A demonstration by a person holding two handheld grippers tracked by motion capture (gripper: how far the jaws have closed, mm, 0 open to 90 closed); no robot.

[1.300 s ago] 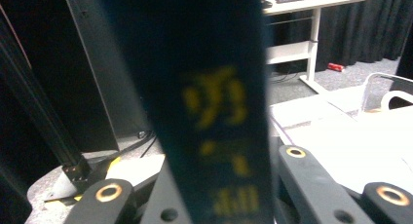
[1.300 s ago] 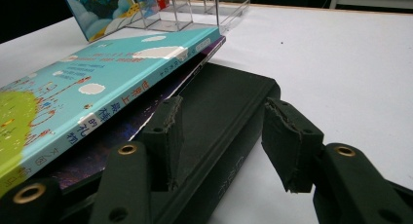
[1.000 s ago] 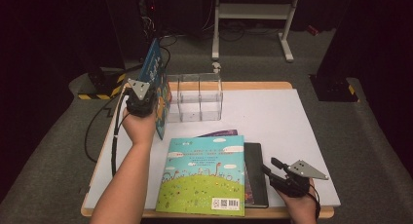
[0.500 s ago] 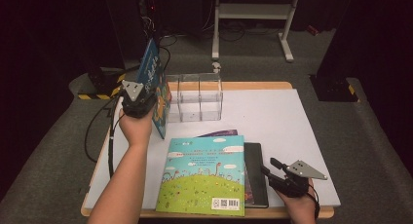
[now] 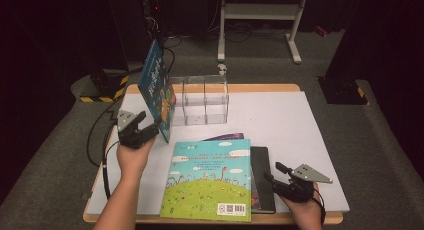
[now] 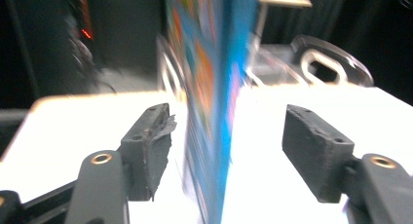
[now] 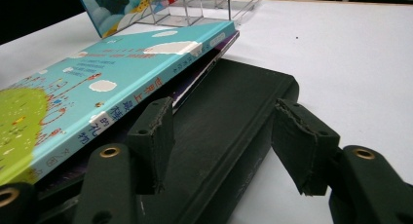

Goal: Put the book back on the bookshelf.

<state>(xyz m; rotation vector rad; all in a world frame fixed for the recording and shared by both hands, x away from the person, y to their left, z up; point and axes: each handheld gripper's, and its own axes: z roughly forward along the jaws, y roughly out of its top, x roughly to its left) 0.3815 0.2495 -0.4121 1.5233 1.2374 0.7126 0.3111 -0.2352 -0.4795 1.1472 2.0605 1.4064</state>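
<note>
Change vs a second ago: my left gripper has pulled back toward me from the upright blue book. It was up against the book beside the clear divider rack; now it sits lower and nearer my edge of the table. In the left gripper view the jaws are spread wide with the book's edge standing between them, neither pad visibly touching. So I read it as let go, not pinched.

Book stands tilted at the rack's left end, seemingly leaning on it. Can't tell whether it sits in a slot or just rests against the outside wall. My guess: one book filed, next one comes off the stack.

Right side hasn't shifted. Right gripper is low at the near right corner, jaws spread and straddling the right edge of the black book at the bottom of the stack, holding nothing. The picture book with the green hill cover lies on top, a purple one peeking out beneath it.

Pose: left forearm reaches forward along the table's left side, gripper pointing at the book's lower edge. Right hand rests at the table edge, gripper aimed left into the stack.

Risk: leaning book could slide.
</note>
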